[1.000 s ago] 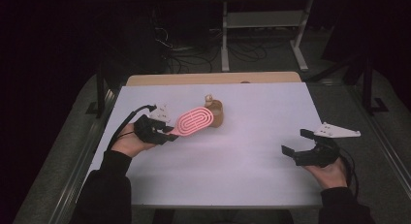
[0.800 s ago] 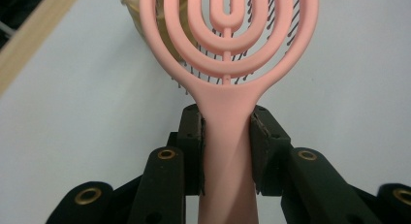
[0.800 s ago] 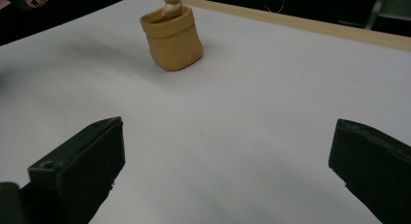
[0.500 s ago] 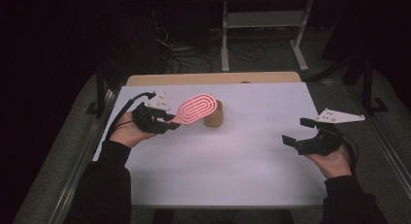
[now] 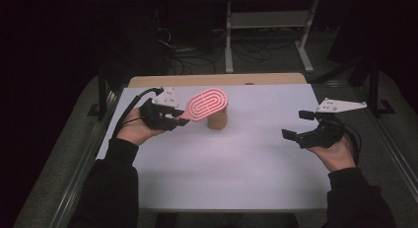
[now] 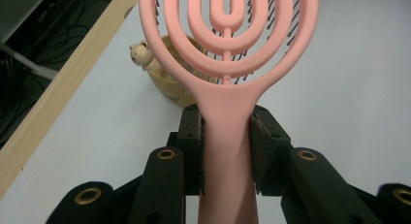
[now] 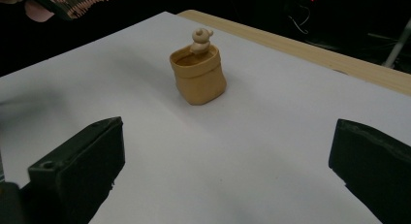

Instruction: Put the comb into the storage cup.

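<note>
My left gripper (image 5: 178, 120) has its fingers clamped on the brush (image 5: 207, 104); the right gripper's (image 5: 296, 125) fingers stand apart. The white counter (image 5: 236, 169) fills mid-frame, with a dark room and cables (image 5: 177, 53) at the top.

- In the left gripper view the pink brush (image 6: 228, 64) is cut off by the top edge, and its handle end runs off the bottom.
- The brush hides most of the tan pot (image 6: 179, 88) behind it.
- In the high view the brush head covers the pot's (image 5: 217, 120) top.
- In the right gripper view the brush (image 7: 85, 1) is cut off at the top-left corner.

You find no readable text, label, brand, number or sign anywhere on the desk or on the things it carries.
</note>
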Available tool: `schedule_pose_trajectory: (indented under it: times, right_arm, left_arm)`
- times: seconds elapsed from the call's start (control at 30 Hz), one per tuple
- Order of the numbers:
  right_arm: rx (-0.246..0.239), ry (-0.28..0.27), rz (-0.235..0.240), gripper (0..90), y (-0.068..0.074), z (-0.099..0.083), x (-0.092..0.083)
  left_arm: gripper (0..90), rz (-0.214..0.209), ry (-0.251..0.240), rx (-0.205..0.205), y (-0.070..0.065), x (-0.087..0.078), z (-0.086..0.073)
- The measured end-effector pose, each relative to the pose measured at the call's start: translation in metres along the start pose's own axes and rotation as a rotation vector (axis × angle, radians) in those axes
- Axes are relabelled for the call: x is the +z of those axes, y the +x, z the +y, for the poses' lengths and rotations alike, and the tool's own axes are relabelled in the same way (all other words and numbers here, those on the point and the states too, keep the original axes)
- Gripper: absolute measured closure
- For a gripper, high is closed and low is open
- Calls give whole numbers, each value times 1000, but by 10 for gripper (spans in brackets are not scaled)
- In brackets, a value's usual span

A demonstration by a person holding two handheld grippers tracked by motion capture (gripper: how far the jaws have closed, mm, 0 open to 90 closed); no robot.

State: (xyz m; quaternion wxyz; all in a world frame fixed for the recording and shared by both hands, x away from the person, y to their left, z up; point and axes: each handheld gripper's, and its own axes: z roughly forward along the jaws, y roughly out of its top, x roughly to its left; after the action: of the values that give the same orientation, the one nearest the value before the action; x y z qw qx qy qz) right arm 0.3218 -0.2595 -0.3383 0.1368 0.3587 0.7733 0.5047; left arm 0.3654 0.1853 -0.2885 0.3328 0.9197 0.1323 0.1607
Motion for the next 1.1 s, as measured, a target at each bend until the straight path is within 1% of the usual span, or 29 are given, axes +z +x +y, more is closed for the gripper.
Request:
schedule_pose_trajectory:
  times: [0.13,0.23,0.4,0.57,0.63,0.67,0.87,0.97,1.1]
  right_arm:
    - [-6,5,17,0,1,8,5]
    - [-11,12,24,0,2,15,8]
    - [-18,33,23,0,0,28,15]
    - [-35,46,23,0,1,42,21]
    - [-44,57,23,0,1,47,25]
    - [-47,62,24,0,1,49,26]
    - [-48,73,33,0,2,62,36]
    - [-48,73,43,0,3,68,40]
    - [-49,70,61,0,8,76,44]
  left_arm:
    - [699,-4,-5,9,0,3,7]
    - [699,-3,3,24,-2,5,12]
    - [699,1,-2,32,-4,9,17]
    - [699,10,-16,35,-4,12,20]
    - [699,4,-18,35,-4,14,22]
    - [699,11,-15,37,-4,15,22]
    - [699,17,-27,42,-4,19,25]
    - [699,16,-35,37,-3,20,26]
    - [699,26,-46,42,-4,22,27]
